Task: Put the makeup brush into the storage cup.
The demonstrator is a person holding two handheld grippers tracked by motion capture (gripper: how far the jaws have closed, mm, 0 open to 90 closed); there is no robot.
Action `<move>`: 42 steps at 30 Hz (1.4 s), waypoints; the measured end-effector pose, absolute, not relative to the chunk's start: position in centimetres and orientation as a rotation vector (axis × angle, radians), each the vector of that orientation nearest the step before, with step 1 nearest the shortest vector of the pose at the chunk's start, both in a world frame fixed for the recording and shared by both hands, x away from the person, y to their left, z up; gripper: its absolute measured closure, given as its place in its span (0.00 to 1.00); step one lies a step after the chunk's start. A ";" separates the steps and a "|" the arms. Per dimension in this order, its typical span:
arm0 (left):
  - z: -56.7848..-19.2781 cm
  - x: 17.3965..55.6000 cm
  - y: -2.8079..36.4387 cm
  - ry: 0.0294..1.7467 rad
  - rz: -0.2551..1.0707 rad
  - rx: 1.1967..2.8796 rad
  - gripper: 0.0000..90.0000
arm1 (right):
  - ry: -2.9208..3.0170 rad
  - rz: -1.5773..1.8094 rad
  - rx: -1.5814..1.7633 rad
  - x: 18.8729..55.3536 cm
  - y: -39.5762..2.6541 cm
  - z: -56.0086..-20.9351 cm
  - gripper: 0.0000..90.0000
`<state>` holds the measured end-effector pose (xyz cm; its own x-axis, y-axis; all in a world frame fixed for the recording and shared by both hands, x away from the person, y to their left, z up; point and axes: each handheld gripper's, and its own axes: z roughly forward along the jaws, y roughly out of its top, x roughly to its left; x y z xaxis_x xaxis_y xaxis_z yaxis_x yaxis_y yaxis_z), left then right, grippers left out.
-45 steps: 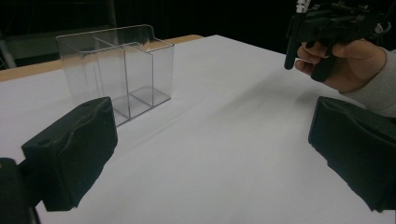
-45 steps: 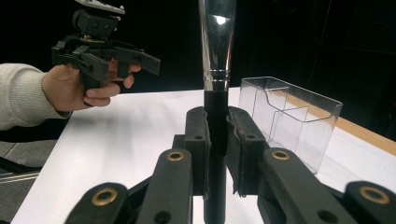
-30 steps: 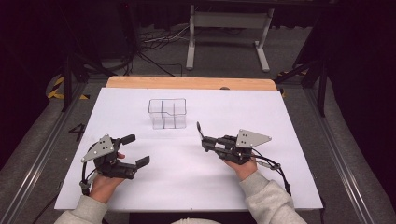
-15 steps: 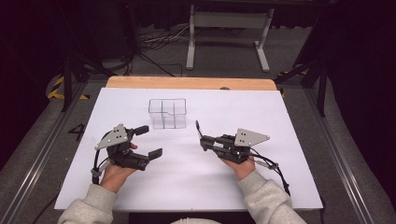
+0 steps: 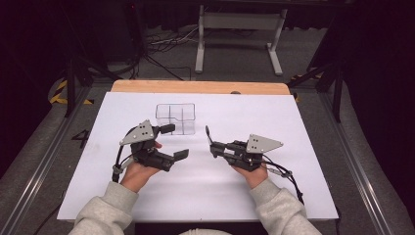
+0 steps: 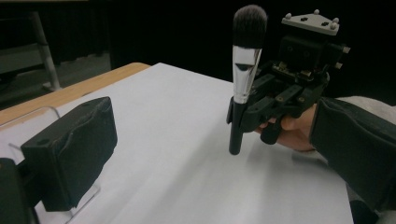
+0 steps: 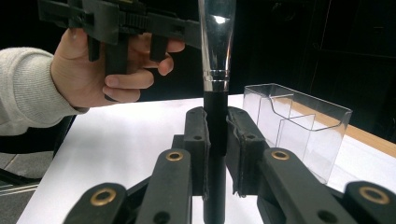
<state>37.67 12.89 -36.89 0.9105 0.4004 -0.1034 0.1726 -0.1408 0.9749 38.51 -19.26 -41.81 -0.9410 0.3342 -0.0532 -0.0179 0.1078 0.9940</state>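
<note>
High view: white table sheet (image 5: 293, 196); clear plastic compartmented organizer (image 5: 175, 118) sits far-centre. Left gripper (image 5: 177, 141), jaws apart and empty, is just beside the organizer. Right gripper (image 5: 211, 142), farther from it, is clamped on a black-handled makeup brush (image 6: 243, 74), long axis upright, bristles up.

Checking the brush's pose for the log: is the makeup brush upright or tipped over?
Upright. The makeup brush stands bristles-up, its black handle clamped between the right gripper pads, lower end just above the white table.
</note>
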 end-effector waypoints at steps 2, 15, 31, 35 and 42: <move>-36.7 37.8 12.4 0.428 0.203 1.718 0.02 | 2.123 1.907 0.313 38.5 -19.2 -41.8 0.88; -36.2 38.4 10.0 0.403 0.182 1.718 0.02 | 2.121 1.911 0.312 38.5 -19.2 -41.8 0.88; -36.6 38.8 8.0 0.379 0.147 1.706 0.06 | 2.123 1.910 0.303 38.4 -19.0 -41.9 0.88; -36.9 38.8 7.6 0.366 0.120 1.707 0.11 | 2.124 1.908 0.301 38.4 -19.0 -41.9 0.88; -37.1 38.8 7.3 0.365 0.096 1.717 0.42 | 2.119 1.912 0.296 38.4 -19.2 -41.8 0.88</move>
<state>38.78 7.25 -37.13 0.9454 0.2942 -0.1405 0.1866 -0.1349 0.9731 38.38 -19.15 -41.79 -0.9423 0.3288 -0.0637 -0.0295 0.1078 0.9937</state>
